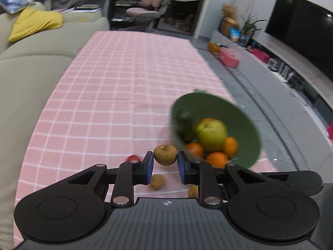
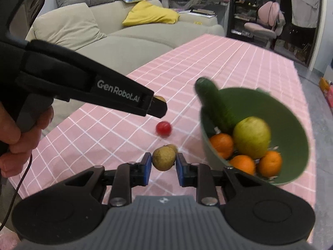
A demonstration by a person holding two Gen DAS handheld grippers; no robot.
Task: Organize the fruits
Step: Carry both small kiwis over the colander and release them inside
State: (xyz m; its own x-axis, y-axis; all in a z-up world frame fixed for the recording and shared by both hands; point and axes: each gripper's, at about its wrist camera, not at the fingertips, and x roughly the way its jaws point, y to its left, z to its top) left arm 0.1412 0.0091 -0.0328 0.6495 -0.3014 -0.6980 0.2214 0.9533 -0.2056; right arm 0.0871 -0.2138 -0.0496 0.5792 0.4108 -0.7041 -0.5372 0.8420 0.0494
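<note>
My left gripper is shut on a small brown fruit and holds it above the pink checked tablecloth. It shows in the right wrist view as a black tool with the fruit at its tip. My right gripper has a brown fruit between its pads, touching both. A green bowl holds a green apple, three oranges and a cucumber. The bowl also shows in the left wrist view. A red fruit lies on the cloth.
Two more brown fruits lie on the cloth under the left gripper. A beige sofa runs along the table's left side. The table's right edge drops to the floor by a TV stand.
</note>
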